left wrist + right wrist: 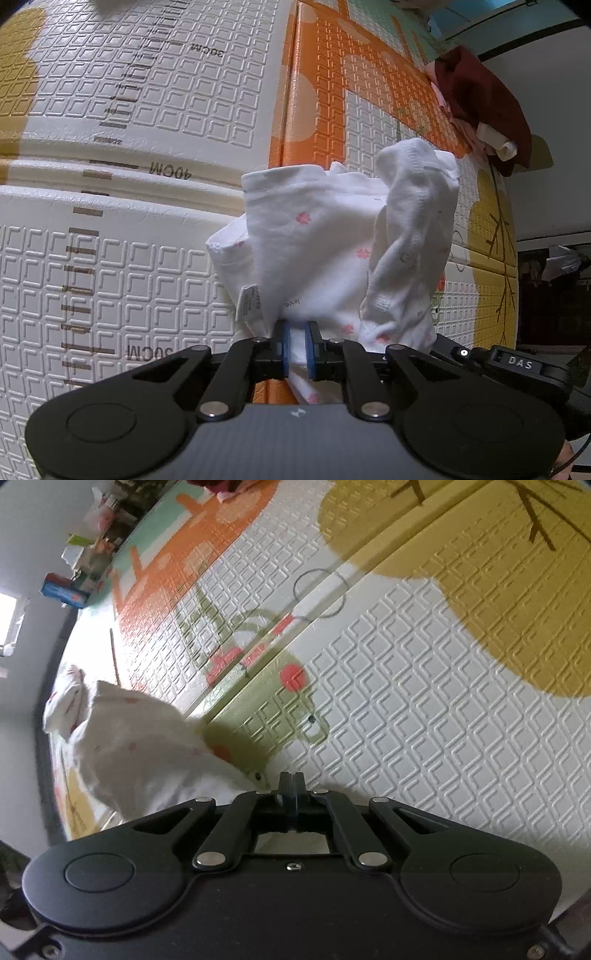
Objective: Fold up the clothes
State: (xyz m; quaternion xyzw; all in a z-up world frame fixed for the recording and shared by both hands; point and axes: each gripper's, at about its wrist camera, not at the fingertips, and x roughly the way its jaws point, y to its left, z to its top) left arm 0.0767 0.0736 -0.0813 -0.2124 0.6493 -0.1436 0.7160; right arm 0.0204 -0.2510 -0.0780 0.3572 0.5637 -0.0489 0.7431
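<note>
Left gripper (297,345) jaws narrow, pinching the white floral garment (325,243), bunched above the play mat (147,92). Right gripper (291,792) jaws pressed together, apparently empty; cloth at its 9 o'clock. Light, limp, non-fragile fabric; best gripped at hem corners.

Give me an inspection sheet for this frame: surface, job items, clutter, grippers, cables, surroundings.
Surface: embossed foam play mat, printed ruler marks, orange and yellow patches.
Job's things: white flower-print garment, bunched, lifted.
Clutter: dark red clothes pile at the mat edge.
Grippers: left hand-held gripper shut on the garment; right hand-held gripper shut, no fabric visible between the pads.
Cables: thin dark cable by left gripper.
Surroundings: blue box and blurred household items beyond the mat.
</note>
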